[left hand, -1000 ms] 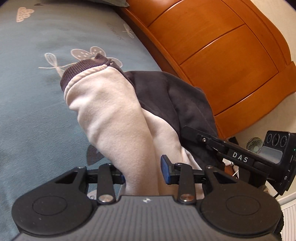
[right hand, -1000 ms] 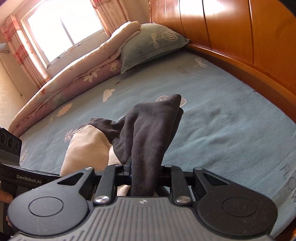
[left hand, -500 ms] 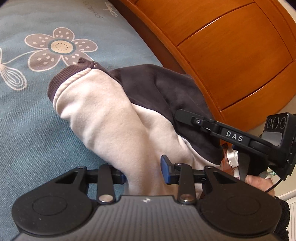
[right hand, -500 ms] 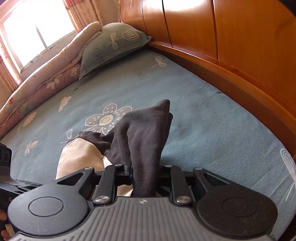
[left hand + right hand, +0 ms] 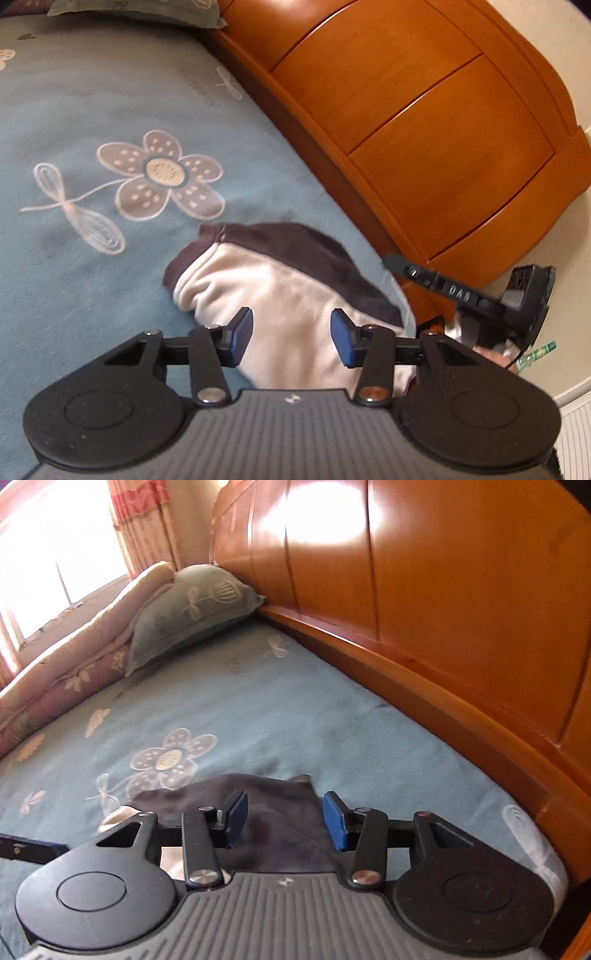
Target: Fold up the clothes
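lying flat under both just-opened grippers (image 5: 291, 341) (image 5: 284, 819), the garment (image 5: 295, 295).

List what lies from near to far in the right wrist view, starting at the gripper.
Right gripper, its fingers just opened off the cloth → dark garment lying flat on the sheet → flower print → green pillow → window.

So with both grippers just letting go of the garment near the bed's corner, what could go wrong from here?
1. The garment lies close to the mattress edge beside the wooden bed frame; a nudge might push it off.
2. The left gripper and right gripper, jaws just opened, have fabric between the pads; pulling back could snag it and undo the fold.
3. The cream lining shows with the dark side bunched, so the fold may be uneven.
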`<act>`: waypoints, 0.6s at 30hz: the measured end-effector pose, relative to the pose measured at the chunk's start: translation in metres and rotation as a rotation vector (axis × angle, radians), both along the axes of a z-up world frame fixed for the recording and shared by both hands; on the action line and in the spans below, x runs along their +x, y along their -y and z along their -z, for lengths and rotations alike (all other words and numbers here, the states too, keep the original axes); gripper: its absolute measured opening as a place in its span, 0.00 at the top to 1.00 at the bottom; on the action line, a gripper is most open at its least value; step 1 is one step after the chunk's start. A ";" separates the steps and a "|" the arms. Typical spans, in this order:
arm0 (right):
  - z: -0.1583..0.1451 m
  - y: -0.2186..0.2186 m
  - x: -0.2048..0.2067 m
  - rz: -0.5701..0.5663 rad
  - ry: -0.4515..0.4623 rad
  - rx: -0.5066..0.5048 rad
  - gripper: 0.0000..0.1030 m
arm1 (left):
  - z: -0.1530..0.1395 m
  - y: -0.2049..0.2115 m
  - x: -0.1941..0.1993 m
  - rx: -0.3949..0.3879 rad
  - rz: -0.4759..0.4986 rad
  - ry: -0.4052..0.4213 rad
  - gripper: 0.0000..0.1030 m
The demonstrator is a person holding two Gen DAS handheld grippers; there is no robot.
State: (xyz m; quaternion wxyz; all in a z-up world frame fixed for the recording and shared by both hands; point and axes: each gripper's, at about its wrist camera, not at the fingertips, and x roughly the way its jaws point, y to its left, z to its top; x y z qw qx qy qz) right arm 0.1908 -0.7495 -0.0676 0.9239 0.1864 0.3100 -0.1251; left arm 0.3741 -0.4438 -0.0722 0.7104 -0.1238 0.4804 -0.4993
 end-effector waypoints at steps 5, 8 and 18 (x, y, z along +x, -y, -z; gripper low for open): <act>0.048 -0.013 0.017 -0.051 -0.087 0.002 0.51 | 0.036 0.043 -0.005 0.066 0.034 0.018 0.57; 0.046 -0.004 -0.001 -0.027 -0.049 0.064 0.51 | 0.031 0.038 -0.016 0.077 0.064 0.067 0.58; 0.052 -0.007 -0.072 0.009 -0.058 0.131 0.63 | 0.037 0.066 -0.062 0.202 0.220 0.192 0.47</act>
